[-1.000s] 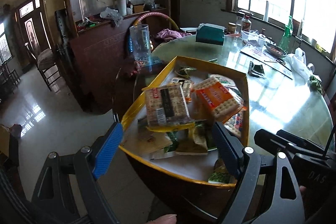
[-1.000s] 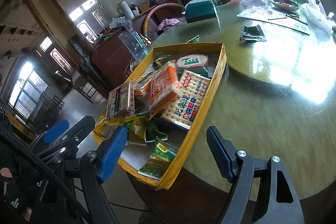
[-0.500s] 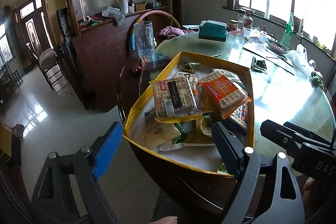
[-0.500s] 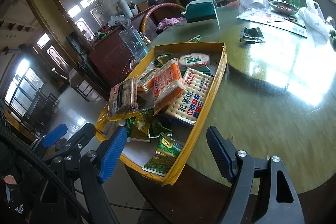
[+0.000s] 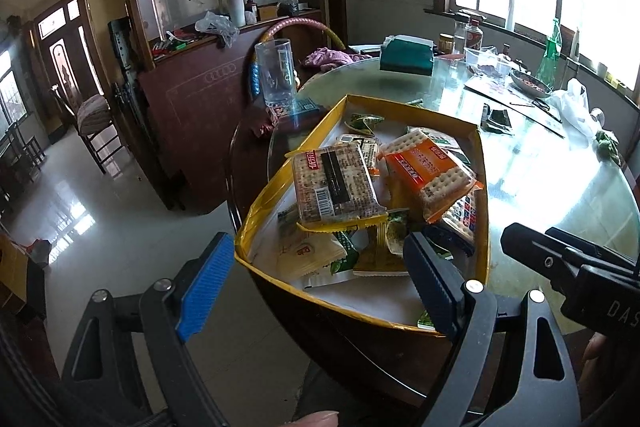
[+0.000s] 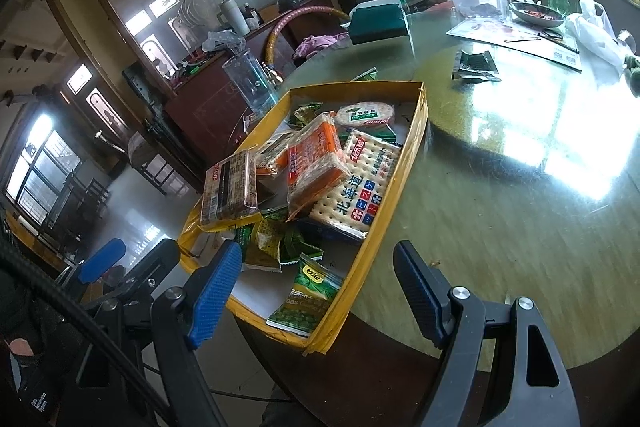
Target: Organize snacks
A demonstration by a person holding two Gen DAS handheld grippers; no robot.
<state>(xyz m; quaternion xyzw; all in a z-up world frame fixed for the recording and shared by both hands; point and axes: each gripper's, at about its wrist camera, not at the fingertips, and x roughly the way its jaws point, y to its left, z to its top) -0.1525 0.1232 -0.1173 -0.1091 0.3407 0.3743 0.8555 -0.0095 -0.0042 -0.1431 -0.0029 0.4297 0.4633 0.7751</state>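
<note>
A yellow cardboard tray (image 5: 483, 187) (image 6: 414, 143) of snacks sits at the near edge of a round glass-topped table (image 6: 500, 187). In it lie a brown cracker pack (image 5: 334, 185) (image 6: 230, 189), an orange cracker pack (image 5: 430, 169) (image 6: 316, 163), a white cracker pack with blue print (image 6: 354, 187), a round biscuit pack (image 6: 366, 114) and several small green packets (image 6: 306, 301). My left gripper (image 5: 316, 285) hangs open before the tray's near corner, holding nothing. My right gripper (image 6: 318, 291) is open too, just short of the tray's near right corner, empty.
A clear plastic cup (image 5: 276, 73) stands past the tray's far left. Further back sit a green tissue box (image 5: 406, 57), a loose dark wrapper (image 6: 476, 66), bottles, a bowl (image 6: 538, 13) and a white bag (image 6: 596, 31). Left of the table is tiled floor, with a wooden chair (image 5: 94, 125).
In both views the tray has slid further away and up in the frame, as both grippers pulled back a little. Both grippers stay open.
</note>
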